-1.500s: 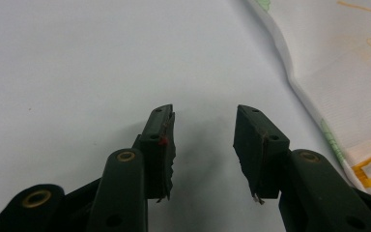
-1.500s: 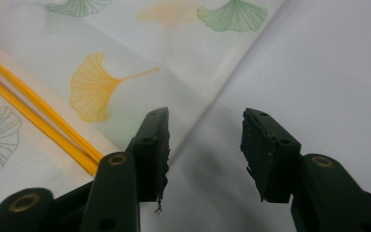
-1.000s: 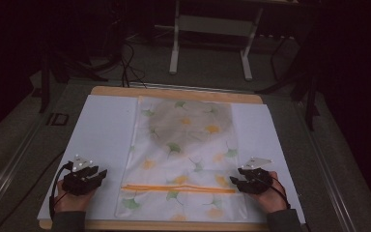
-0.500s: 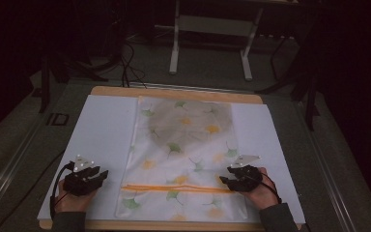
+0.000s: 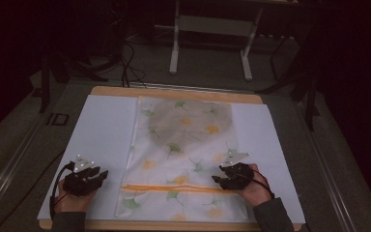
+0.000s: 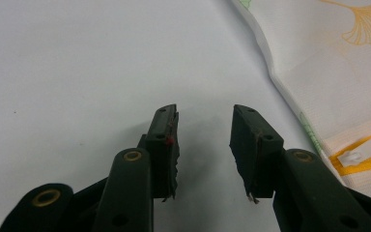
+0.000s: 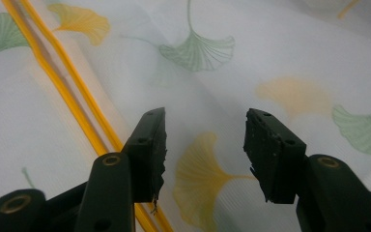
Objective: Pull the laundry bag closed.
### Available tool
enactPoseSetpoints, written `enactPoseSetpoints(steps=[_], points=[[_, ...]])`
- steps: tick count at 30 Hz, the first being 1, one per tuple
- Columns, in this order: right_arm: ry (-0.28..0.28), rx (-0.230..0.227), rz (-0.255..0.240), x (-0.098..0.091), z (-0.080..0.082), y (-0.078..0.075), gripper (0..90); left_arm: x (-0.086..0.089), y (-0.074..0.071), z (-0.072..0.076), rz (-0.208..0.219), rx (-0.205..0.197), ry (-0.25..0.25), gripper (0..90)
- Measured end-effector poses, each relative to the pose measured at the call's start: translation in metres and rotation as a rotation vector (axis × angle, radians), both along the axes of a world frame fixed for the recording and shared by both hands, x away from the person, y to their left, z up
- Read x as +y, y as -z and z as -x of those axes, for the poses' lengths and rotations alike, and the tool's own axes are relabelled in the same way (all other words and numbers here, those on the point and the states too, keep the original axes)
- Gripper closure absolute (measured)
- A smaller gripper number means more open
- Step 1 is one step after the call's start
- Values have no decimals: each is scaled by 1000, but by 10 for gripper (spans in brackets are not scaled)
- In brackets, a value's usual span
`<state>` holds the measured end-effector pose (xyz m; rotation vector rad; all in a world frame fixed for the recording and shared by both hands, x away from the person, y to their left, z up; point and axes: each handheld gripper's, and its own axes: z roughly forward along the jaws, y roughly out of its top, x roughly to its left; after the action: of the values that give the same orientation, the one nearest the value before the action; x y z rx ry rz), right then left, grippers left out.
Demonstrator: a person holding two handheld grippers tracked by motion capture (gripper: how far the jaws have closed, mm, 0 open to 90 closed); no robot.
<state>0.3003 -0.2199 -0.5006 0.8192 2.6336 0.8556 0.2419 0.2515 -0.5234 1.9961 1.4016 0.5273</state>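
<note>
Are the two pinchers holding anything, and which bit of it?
Nothing is held. The left gripper is open over the bare white mat, and the right gripper is open above the leaf-print cloth bag.

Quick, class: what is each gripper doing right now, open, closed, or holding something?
Left gripper: open, jaws just closing slightly, nothing between them, over the white sheet.
Right gripper: open, holding nothing, above the leaf-print bag.

Right gripper [image 5: 224, 178] shifted leftward onto the leaf-print laundry bag [image 5: 183, 145], left gripper [image 5: 96, 175] jaws apparently narrowed slightly
</note>
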Motion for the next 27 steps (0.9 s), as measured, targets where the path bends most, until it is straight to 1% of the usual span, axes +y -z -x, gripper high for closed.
enactPoseSetpoints(steps=[5,11,20,27], points=[[-27,0,4,9,0,-1,499,0,0,0,2,-1,-5,612],[-57,1,12,20,-1,-3,501,-1,-1,0,2,-2,13,612],[-94,-1,19,35,-2,-5,497,-2,-1,0,-3,-7,23,609],[-125,0,24,46,-1,-4,495,-3,-1,1,-9,-11,29,611]])
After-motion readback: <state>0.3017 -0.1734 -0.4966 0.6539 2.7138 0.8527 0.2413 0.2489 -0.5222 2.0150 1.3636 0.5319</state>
